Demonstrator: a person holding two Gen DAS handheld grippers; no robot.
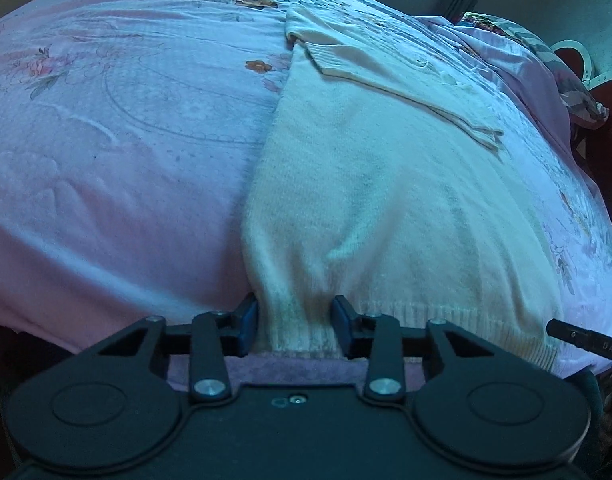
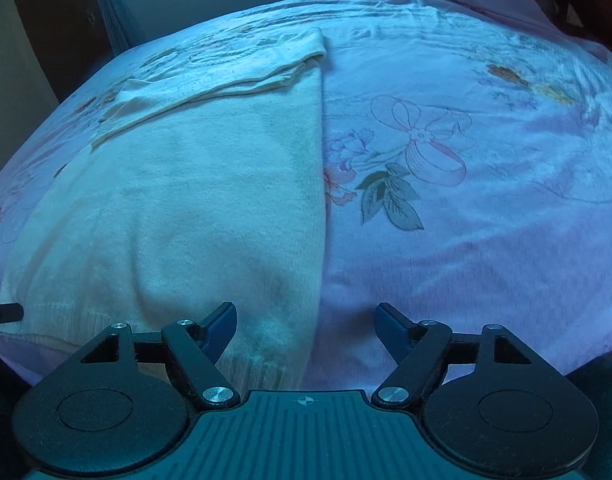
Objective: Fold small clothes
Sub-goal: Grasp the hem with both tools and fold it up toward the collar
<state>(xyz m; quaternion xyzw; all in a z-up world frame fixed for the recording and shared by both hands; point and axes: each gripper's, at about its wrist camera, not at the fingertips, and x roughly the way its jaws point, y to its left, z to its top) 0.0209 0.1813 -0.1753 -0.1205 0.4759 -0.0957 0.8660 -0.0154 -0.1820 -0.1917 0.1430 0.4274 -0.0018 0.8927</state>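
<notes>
A cream knit sweater (image 1: 378, 200) lies flat on a pink floral bedsheet (image 1: 106, 152), folded lengthwise, with a sleeve laid across its upper part. My left gripper (image 1: 296, 328) straddles the left corner of the ribbed hem, and the fabric bunches between its blue pads (image 1: 248, 330). The sweater also shows in the right wrist view (image 2: 194, 208). My right gripper (image 2: 306, 328) is open over the sweater's right hem corner, with the fabric edge lying between its fingers (image 2: 224, 322). The tip of each gripper shows at the edge of the other's view.
The bedsheet (image 2: 466, 220) covers the bed, printed with a bow and flowers. A crumpled pink cloth and a patterned pillow (image 1: 566, 80) lie at the far right of the bed. The bed's near edge runs just below both grippers.
</notes>
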